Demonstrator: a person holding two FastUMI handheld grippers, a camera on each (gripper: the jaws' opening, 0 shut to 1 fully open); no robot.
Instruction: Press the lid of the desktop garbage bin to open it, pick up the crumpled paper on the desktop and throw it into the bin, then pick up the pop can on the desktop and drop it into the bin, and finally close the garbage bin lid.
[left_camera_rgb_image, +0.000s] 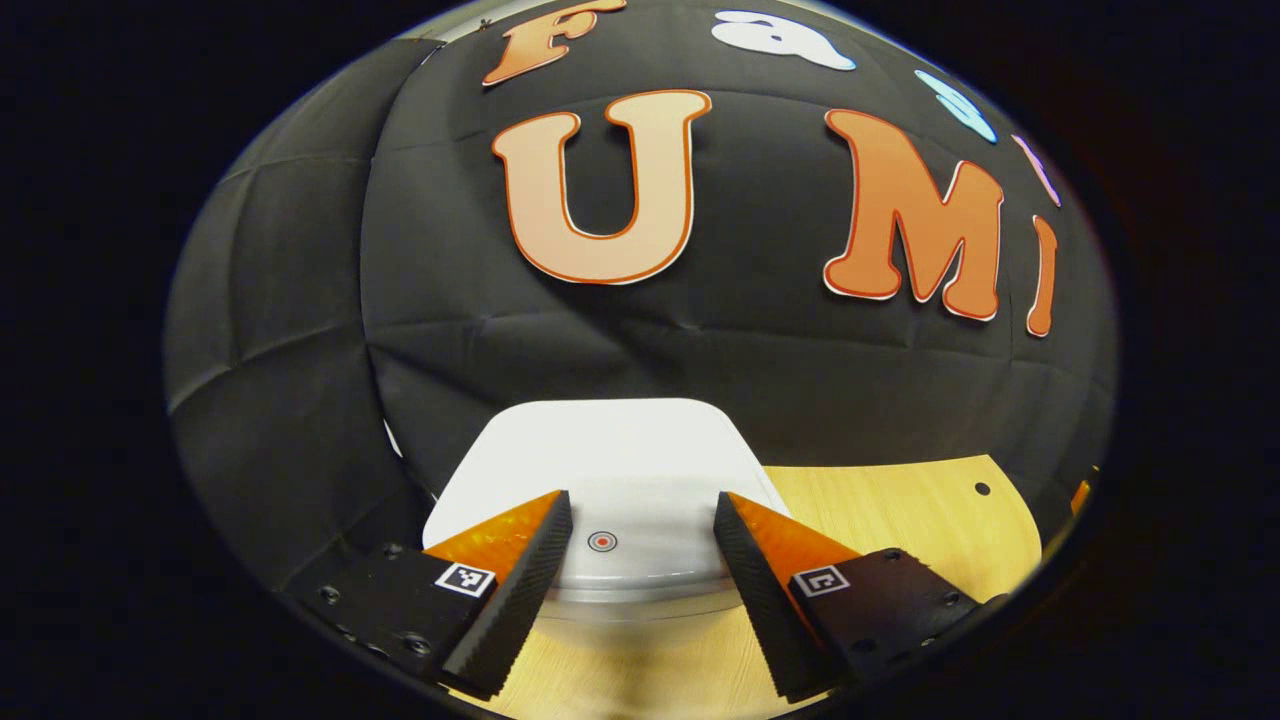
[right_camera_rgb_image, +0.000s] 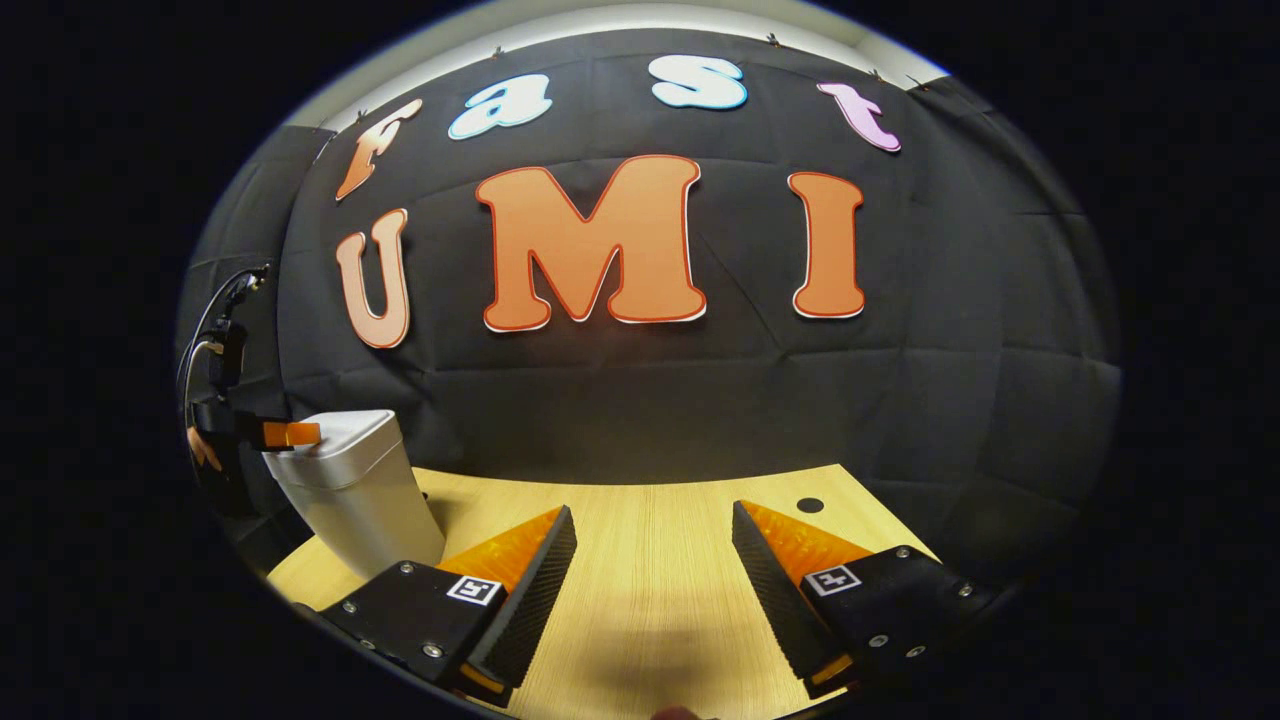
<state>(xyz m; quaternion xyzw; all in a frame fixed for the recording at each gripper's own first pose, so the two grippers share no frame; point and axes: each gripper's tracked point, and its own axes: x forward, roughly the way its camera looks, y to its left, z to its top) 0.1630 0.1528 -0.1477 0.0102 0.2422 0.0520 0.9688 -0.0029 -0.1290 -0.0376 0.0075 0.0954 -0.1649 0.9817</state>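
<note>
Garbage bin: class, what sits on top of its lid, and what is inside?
The lid of the garbage bin is bare apart from a small round mark. It is shut, so the inside is hidden.

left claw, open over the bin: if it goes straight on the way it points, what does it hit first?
Most likely the bin's white lid. The left claw is open, fingers straddling the lid's near edge around the round press mark. Height above the lid is unclear.

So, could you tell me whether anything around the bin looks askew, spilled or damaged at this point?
Nothing stands out. The bin stands upright on the wooden table with its lid shut and level. The left gripper hovers open over the lid's front edge, and the right gripper is open above bare tabletop. No spill or damage is visible.
</note>
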